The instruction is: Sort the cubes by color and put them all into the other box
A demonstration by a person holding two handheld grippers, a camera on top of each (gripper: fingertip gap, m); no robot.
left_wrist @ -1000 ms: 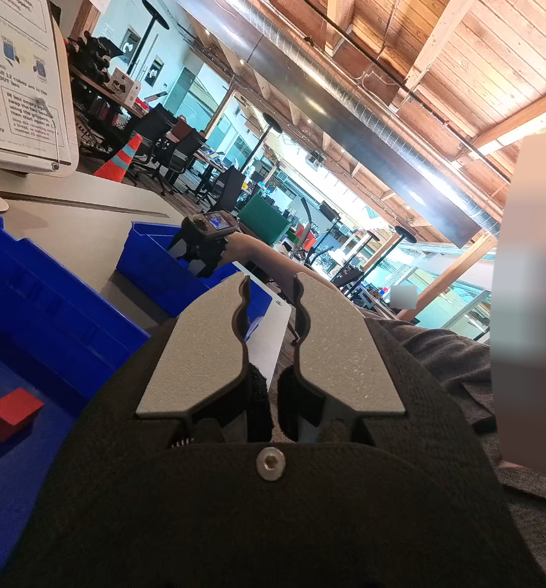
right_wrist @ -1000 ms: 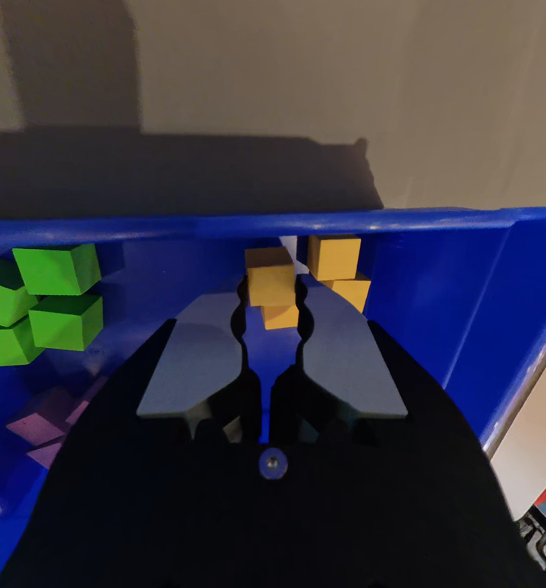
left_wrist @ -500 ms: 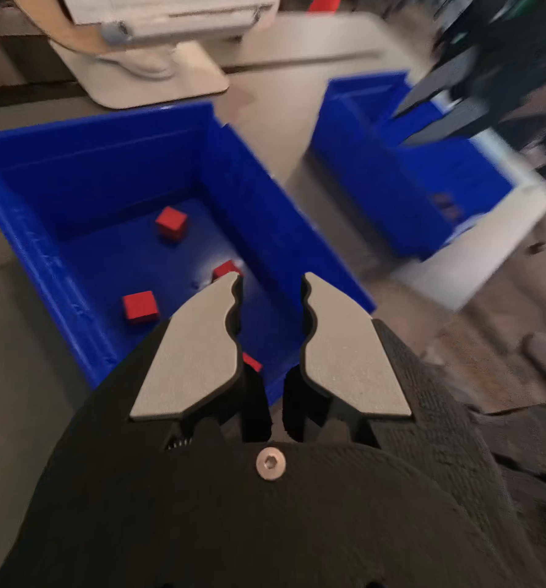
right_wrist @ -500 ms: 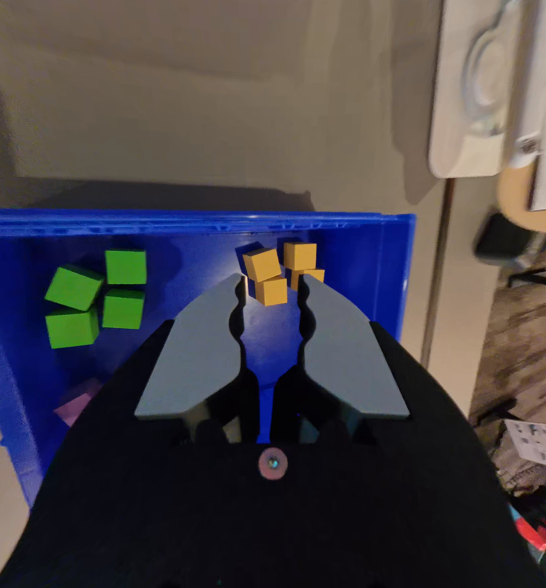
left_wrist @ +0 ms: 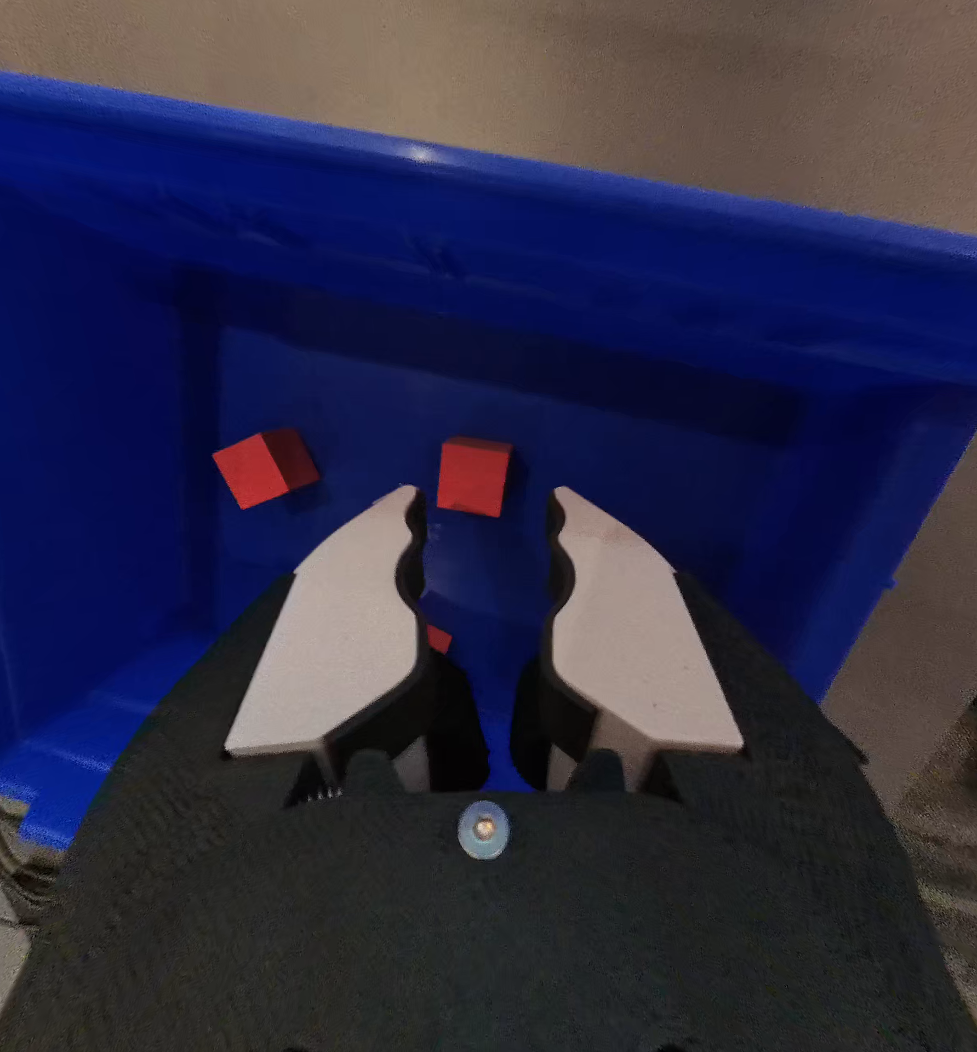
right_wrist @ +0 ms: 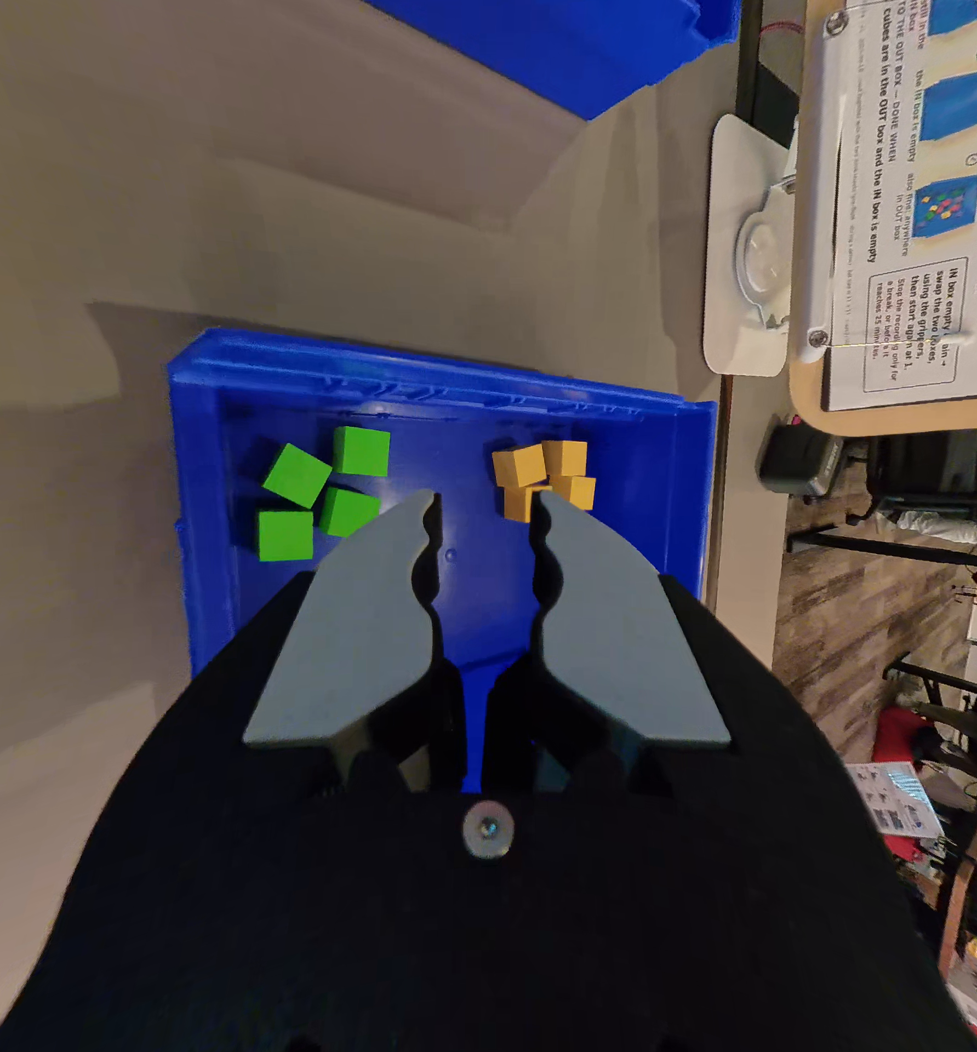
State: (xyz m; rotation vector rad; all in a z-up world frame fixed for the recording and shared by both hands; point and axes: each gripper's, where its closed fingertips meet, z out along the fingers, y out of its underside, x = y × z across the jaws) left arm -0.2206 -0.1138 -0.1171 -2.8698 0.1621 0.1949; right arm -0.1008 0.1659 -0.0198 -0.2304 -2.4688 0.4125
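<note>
The left hand-held gripper (left_wrist: 483,495) hangs spread and empty over a blue bin (left_wrist: 474,239) on the bench (left_wrist: 588,68). A red cube (left_wrist: 472,478) lies on the bin floor just beyond its fingertips, a second red cube (left_wrist: 264,468) sits off to the left near the bin's side wall, and a sliver of a third red cube (left_wrist: 439,638) shows between the fingers. The right hand-held gripper (right_wrist: 486,501) is also spread and empty, above another blue bin (right_wrist: 201,484). Four green cubes (right_wrist: 326,492) cluster in that bin's far left part; a heap of yellow cubes (right_wrist: 543,472) lies in its far right part, close to the bench's right edge. A white stand with a printed sheet (right_wrist: 918,199) rises beyond that edge.
</note>
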